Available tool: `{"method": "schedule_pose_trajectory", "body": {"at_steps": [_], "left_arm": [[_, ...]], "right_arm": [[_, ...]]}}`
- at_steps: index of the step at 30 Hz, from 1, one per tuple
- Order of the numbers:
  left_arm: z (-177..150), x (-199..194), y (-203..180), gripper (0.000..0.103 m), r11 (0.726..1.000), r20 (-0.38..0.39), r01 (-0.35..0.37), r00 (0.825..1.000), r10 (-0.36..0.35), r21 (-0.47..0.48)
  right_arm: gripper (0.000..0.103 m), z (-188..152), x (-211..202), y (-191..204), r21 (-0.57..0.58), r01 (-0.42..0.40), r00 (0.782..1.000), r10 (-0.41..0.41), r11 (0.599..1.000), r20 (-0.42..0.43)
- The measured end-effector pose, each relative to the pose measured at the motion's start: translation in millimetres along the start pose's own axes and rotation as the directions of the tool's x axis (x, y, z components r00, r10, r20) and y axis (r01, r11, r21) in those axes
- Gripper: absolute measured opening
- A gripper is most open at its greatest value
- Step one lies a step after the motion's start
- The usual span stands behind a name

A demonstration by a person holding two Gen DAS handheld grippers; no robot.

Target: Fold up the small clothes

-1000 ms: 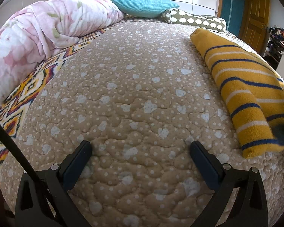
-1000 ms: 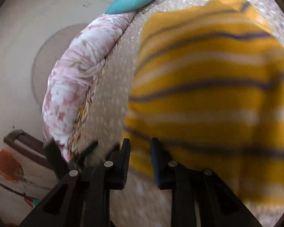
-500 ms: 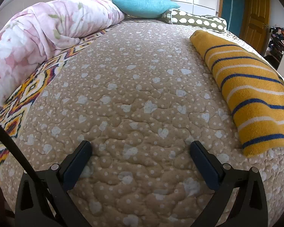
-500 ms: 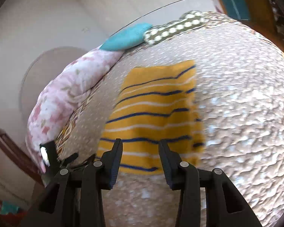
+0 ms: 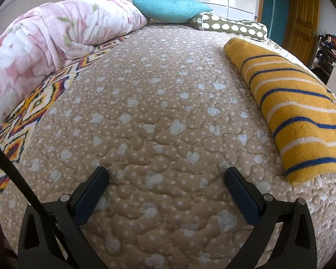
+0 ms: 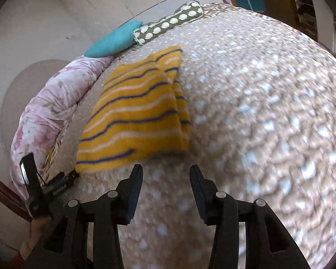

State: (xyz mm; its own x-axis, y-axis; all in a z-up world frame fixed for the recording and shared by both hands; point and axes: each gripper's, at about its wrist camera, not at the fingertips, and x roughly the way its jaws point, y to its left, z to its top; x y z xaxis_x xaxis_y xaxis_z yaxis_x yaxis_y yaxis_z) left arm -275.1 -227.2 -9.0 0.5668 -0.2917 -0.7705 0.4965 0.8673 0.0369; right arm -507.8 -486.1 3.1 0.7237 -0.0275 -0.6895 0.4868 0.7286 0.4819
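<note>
My right gripper [image 6: 166, 174] hovers over the beige quilted bedspread [image 6: 268, 112], its jaws opening with nothing between them; the fingertips stand just short of the near edge of the yellow striped garment [image 6: 136, 114] and touch no cloth. The garment lies as a compact folded rectangle, flat on the bedspread, its layered edge visible along the right side in the right wrist view, which I judge to mean the fold is done and the piece has been let go. My left gripper [image 5: 165, 177] is spread wide and empty above bare bedspread [image 5: 159, 103], well to the left of the same garment [image 5: 295, 116], presumably held clear so that it does not disturb the finished piece. The garment sits toward the right side of the bed, apart from the pink floral duvet [image 5: 56, 35] bunched along the left and from the teal pillow [image 5: 170, 9] and the spotted bolster [image 5: 233, 25] at the head, probably so it has open, level space.
</note>
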Motion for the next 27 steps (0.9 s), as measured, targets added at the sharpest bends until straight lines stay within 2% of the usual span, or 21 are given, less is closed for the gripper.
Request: {"method": "schedule_pose_trajectory", "body": {"at_steps": [6, 12, 27], "left_arm": [[0.1, -0.9, -1.5, 0.103, 1.0, 0.011, 0.002, 1.0, -0.002, -0.001], [0.3, -1.0, -2.1, 0.103, 1.0, 0.021, 0.004, 1.0, -0.003, -0.007], [-2.9, -2.3, -4.2, 0.103, 1.0, 0.046, -0.011, 0.999, 0.012, -0.004]], "right_arm": [[0.051, -26.4, -31.4, 0.0, 0.006, 0.023, 0.999, -0.023, 1.0, 0.028], [0.052, -41.8, -37.6, -3.9, 0.019, 0.046, 0.999, -0.046, 0.999, -0.009], [0.055, -1.9, -36.9, -12.6, 0.055, 0.089, 0.996, -0.09, 0.994, 0.011]]}}
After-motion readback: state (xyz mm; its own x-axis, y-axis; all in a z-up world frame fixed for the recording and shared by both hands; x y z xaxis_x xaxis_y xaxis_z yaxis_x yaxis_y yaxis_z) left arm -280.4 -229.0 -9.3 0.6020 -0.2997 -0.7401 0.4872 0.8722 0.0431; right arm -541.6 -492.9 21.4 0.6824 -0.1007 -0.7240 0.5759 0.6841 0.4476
